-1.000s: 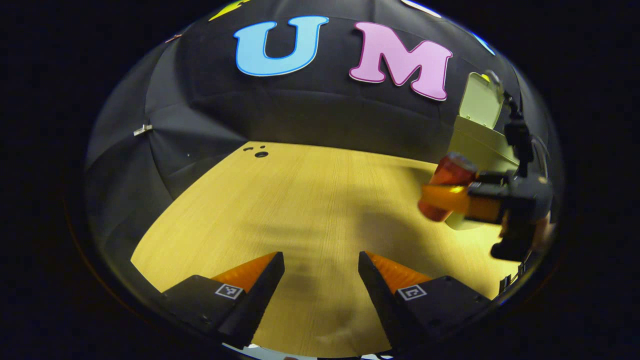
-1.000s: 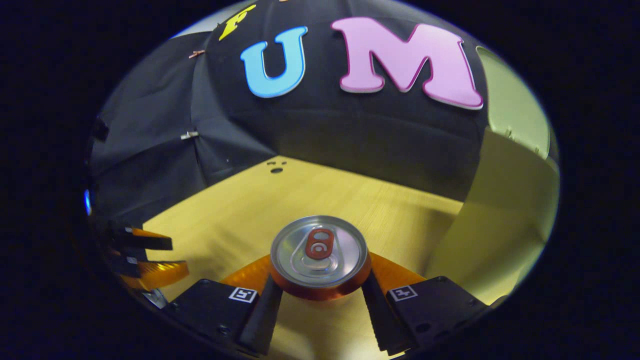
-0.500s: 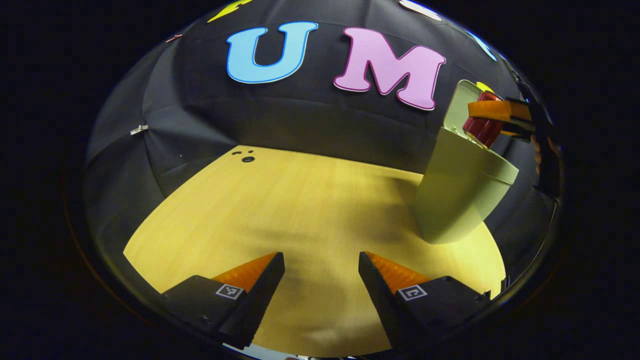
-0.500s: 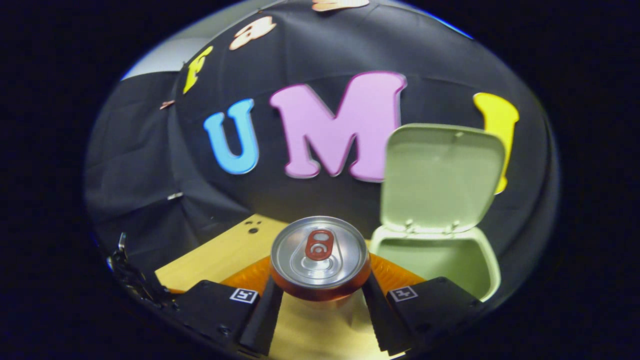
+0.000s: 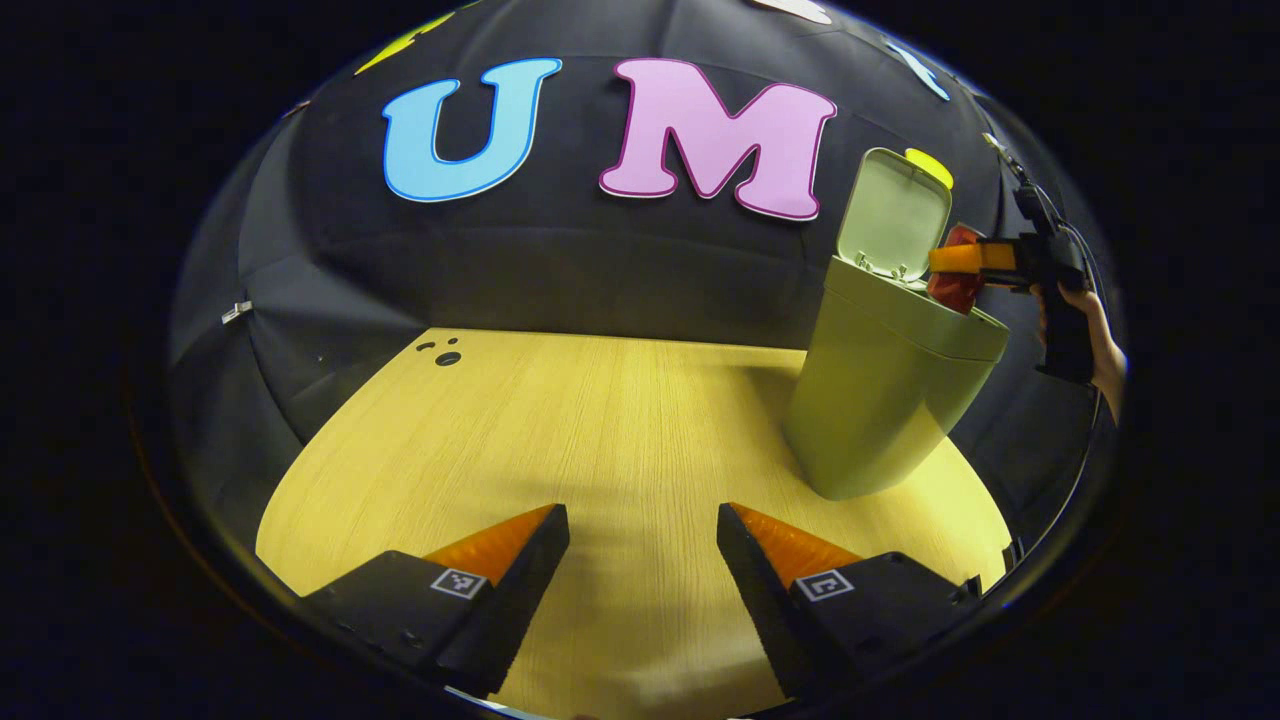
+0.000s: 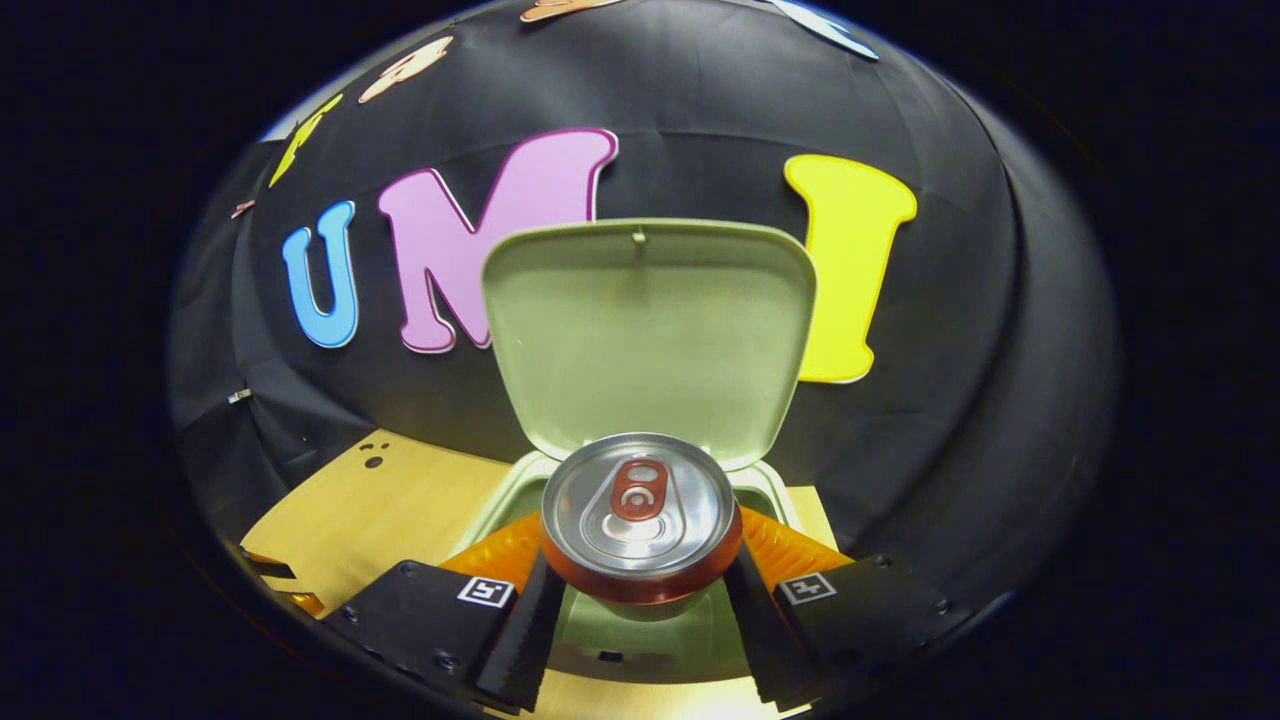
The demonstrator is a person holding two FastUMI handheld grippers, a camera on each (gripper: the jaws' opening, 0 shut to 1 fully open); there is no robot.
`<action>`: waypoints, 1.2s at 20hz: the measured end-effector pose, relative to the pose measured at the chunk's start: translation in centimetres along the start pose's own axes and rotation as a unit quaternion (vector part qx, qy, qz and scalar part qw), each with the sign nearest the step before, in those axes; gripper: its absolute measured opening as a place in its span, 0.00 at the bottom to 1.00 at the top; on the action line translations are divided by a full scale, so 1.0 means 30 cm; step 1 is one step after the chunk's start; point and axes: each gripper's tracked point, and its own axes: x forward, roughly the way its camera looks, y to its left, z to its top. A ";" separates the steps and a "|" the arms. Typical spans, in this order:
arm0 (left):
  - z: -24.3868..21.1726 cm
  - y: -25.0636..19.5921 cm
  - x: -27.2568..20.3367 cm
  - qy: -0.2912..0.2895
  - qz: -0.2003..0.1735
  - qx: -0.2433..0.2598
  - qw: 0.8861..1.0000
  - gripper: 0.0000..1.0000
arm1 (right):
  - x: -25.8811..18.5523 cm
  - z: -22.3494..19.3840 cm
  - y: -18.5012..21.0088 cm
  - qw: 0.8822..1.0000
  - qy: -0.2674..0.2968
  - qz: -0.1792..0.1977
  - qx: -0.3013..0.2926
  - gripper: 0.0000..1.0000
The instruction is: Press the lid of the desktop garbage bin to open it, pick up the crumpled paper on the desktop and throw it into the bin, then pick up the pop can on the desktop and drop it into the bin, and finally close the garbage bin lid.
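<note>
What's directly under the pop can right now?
The pop can, clamped in the right gripper, hangs over the bin's open mouth, lid upright behind it. A pale inner wall shows beneath; the can hides the bottom, so the contents can't be seen.

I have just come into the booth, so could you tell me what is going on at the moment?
A person is tidying a desk with two handheld grippers. The right gripper is shut on a pop can and holds it over the open mouth of the garbage bin, whose lid stands upright. The can is not yet released. The left gripper hangs open and empty over the wooden desktop.
</note>
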 end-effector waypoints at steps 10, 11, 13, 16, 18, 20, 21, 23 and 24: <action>-0.056 -0.022 -0.048 0.021 0.023 -0.036 0.999 0.96 | 0.032 -0.041 0.003 1.000 0.009 0.014 0.021 0.99; -0.059 -0.022 -0.047 0.023 0.023 -0.037 0.999 0.96 | 0.014 0.006 0.005 0.999 -0.009 0.012 0.030 0.99; -0.055 -0.023 -0.046 0.022 0.022 -0.038 0.999 0.96 | -0.033 0.111 0.025 0.998 -0.042 0.017 0.043 0.99; -0.051 -0.025 -0.045 0.020 0.013 -0.038 0.999 0.96 | -0.107 0.302 0.054 0.995 -0.085 0.029 0.038 0.99; -0.048 -0.018 -0.042 0.016 0.008 -0.039 0.999 0.96 | -0.134 0.424 0.070 0.993 -0.106 0.031 0.037 0.99; -0.066 -0.004 -0.038 0.020 0.005 -0.046 0.999 0.96 | -0.128 0.530 0.059 0.992 -0.122 0.018 0.022 0.99; -0.076 0.011 -0.039 0.022 0.008 -0.049 0.999 0.96 | -0.127 0.578 0.049 0.991 -0.130 0.007 0.012 0.99; -0.092 0.035 -0.053 0.018 0.013 -0.057 0.998 0.96 | -0.102 0.675 0.047 0.990 -0.142 -0.004 0.002 0.99; -0.104 0.049 -0.062 0.020 0.016 -0.063 0.998 0.96 | -0.086 0.710 0.054 0.989 -0.145 -0.007 0.001 0.98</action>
